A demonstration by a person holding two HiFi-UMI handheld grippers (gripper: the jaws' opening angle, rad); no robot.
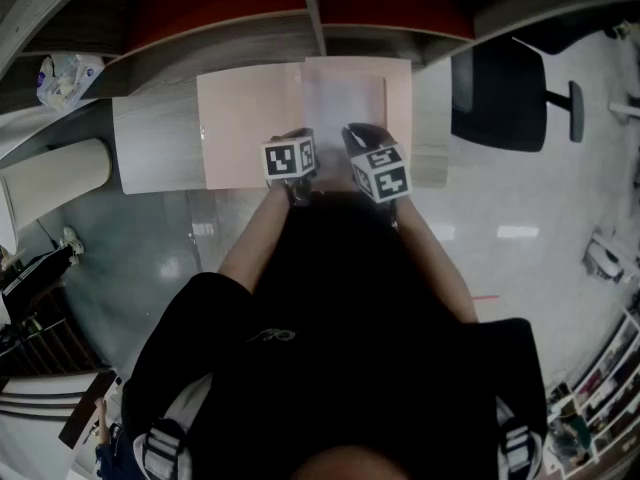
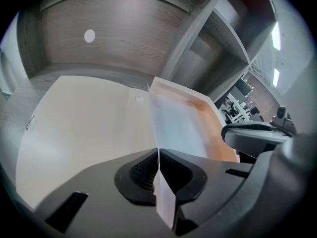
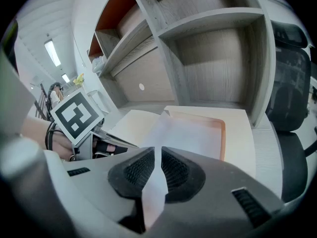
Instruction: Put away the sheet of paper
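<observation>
A white sheet of paper (image 1: 343, 106) lies tilted over the right half of an open peach-coloured flat box (image 1: 250, 128) on the grey desk. Both grippers hold the sheet by its near edge. In the head view my left gripper (image 1: 291, 160) is at the sheet's near left corner and my right gripper (image 1: 378, 171) at its near right. The left gripper (image 2: 158, 156) is shut on the paper (image 2: 176, 128), which runs edge-on between its ribbed pads. My right gripper (image 3: 159, 157) is also shut on the sheet (image 3: 190, 133), above the box's orange-rimmed tray (image 3: 224, 129).
Grey wooden shelves (image 3: 213, 58) with a divider rise right behind the box. A black office chair (image 1: 497, 93) stands to the right of the desk. A cream roll (image 1: 55, 173) and a plastic bag (image 1: 65, 76) are at the far left.
</observation>
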